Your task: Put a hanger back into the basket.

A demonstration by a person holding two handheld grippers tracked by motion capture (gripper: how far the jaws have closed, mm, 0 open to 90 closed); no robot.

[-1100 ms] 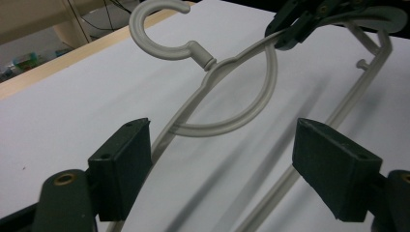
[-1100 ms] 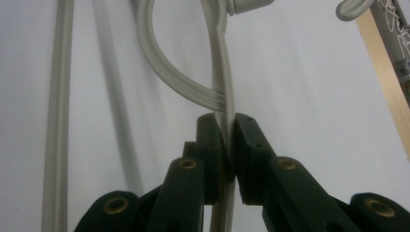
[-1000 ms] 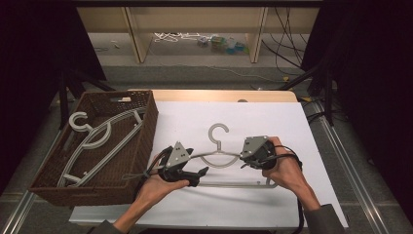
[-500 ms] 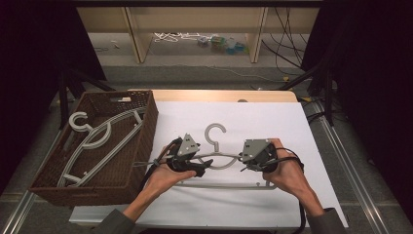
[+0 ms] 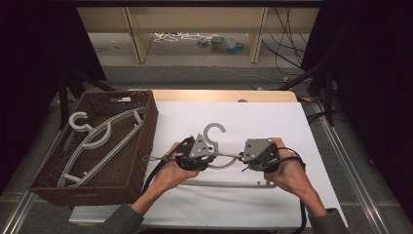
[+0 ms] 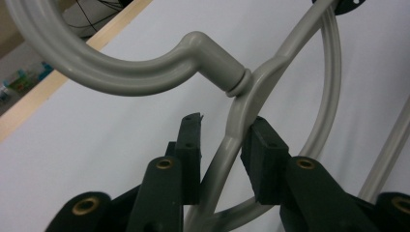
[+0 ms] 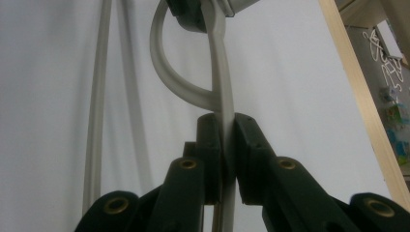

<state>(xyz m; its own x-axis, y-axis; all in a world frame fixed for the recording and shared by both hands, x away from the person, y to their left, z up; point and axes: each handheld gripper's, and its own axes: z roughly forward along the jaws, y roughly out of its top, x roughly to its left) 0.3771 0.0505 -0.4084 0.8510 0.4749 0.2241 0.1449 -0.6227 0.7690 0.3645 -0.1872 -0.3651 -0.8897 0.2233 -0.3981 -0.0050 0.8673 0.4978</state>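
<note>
Grey plastic hanger (image 5: 221, 156): long axis parallel to the tabletop's near edge, hook toward the far edge. Right gripper (image 7: 223, 133) clamps its right shoulder. Left gripper (image 6: 223, 145), jaws parted, straddles the shoulder beside the neck.

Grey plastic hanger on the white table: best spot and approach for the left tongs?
Grip the grey plastic hanger on its thin shoulder bar just below the hook neck, coming in low from the person's side. The bar there is narrow enough to pass between the jaws, and the left tongs already straddle it, open, one pad touching. The right tongs clamp the other shoulder, so both ends should lift level.
</note>
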